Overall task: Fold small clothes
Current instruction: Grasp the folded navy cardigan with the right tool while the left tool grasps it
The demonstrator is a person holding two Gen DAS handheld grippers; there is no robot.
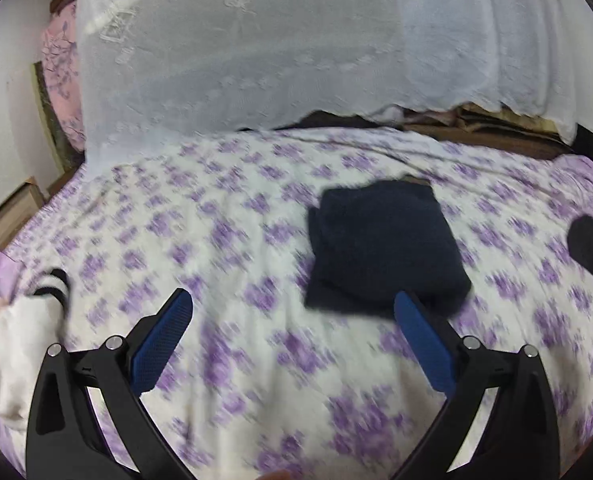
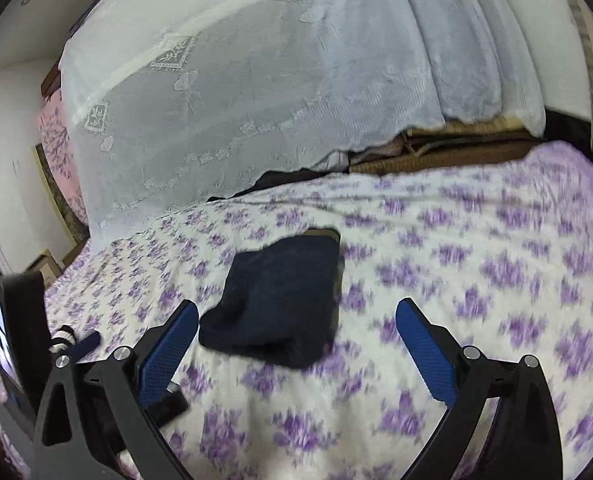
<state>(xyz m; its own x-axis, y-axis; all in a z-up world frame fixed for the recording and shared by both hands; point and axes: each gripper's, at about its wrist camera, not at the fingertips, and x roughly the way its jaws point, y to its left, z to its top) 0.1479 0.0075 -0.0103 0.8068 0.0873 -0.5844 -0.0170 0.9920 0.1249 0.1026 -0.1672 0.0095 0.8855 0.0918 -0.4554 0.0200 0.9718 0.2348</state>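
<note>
A dark navy garment (image 1: 384, 246) lies folded into a rough rectangle on the purple-flowered bedsheet (image 1: 224, 232). My left gripper (image 1: 294, 300) is open above the sheet, its right blue pad at the garment's near edge, nothing held. In the right wrist view the same folded garment (image 2: 280, 300) sits just ahead and left of centre, and my right gripper (image 2: 298, 308) is open over it, empty. A white garment with black stripes (image 1: 24, 344) lies at the left edge of the bed. Both views are motion-blurred.
A white lace cover (image 1: 276, 48) drapes over a tall pile at the back of the bed. The other gripper's body with a small screen (image 2: 4, 332) shows at the left of the right wrist view. A pink floral pillow (image 1: 62, 80) stands far left.
</note>
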